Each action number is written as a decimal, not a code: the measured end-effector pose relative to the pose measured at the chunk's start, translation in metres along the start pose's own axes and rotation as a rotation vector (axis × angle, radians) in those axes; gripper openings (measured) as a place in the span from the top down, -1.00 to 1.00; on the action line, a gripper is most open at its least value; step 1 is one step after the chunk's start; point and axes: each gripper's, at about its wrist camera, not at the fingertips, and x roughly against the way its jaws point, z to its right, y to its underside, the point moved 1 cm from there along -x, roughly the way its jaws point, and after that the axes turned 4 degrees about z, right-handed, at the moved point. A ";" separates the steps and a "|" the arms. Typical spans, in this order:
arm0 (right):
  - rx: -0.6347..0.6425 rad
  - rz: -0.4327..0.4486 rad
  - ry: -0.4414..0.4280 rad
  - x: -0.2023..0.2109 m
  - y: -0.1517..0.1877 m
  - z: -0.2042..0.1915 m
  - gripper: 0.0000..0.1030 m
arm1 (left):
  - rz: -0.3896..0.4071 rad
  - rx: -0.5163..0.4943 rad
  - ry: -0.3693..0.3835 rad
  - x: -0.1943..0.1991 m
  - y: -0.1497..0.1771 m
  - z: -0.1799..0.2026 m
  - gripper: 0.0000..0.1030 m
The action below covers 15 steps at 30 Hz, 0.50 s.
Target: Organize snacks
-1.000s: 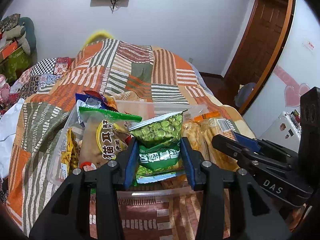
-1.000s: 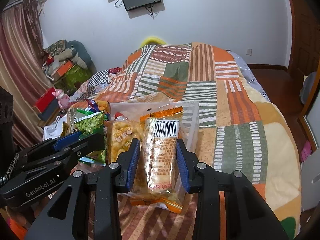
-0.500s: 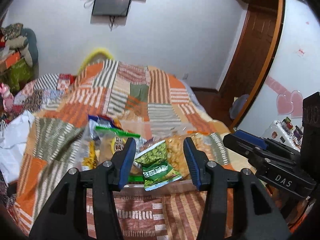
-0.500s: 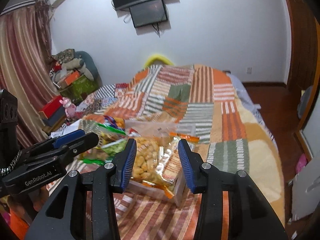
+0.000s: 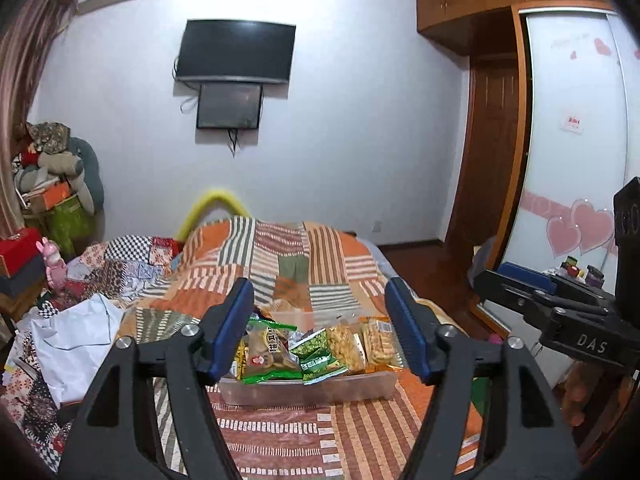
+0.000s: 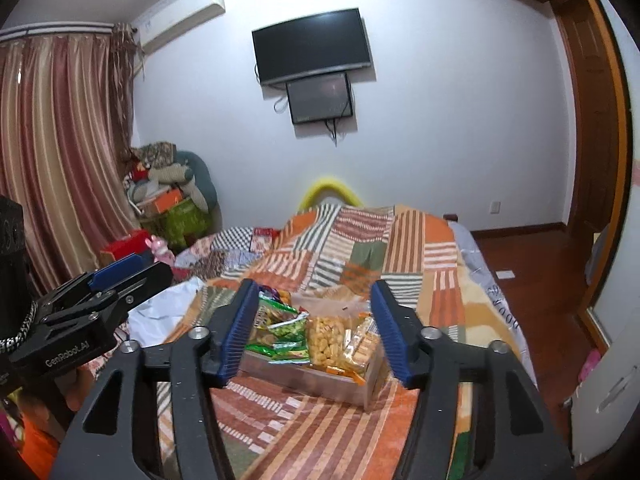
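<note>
Snacks sit packed upright in a clear plastic bin point(image 5: 308, 390) on the patchwork bedspread point(image 5: 288, 256) of the bed, seen from both wrist cameras with both grippers well clear of it. In the row I can pick out a brown bag with a green top point(image 5: 266, 350), a green pea packet point(image 5: 318, 354) leaning forward over the bin's near wall, a yellow puffed-snack bag point(image 5: 345, 344) and a pack of long biscuits point(image 5: 378, 340) at the right end. The left gripper point(image 5: 320, 330) and the right gripper point(image 6: 312, 328) have both just been opening; their blue-padded fingers point(image 5: 234, 326) now stand apart with nothing between them, and the bin shows only in the distance through each gap. The packing looks finished or nearly so. The main risk I see is the pea packet, which overhangs the rim and could slide out onto the bed if the soft mattress is jolted. The bags stand loosely, so a nudge to one could domino the row. The two grippers also hang just beside each other, so a careless swing could knock them together.
</note>
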 end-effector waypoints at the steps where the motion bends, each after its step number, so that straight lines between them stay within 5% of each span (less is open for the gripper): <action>1: -0.001 0.012 -0.001 0.006 -0.001 -0.002 -0.24 | 0.014 0.001 -0.002 0.008 -0.001 0.000 -0.42; 8: 0.024 0.051 0.033 0.021 0.002 -0.013 -0.59 | 0.065 -0.013 -0.030 0.039 -0.003 0.005 -0.86; 15: 0.047 0.085 0.073 0.031 0.006 -0.021 -0.74 | 0.074 0.002 -0.039 0.053 0.000 0.006 -0.94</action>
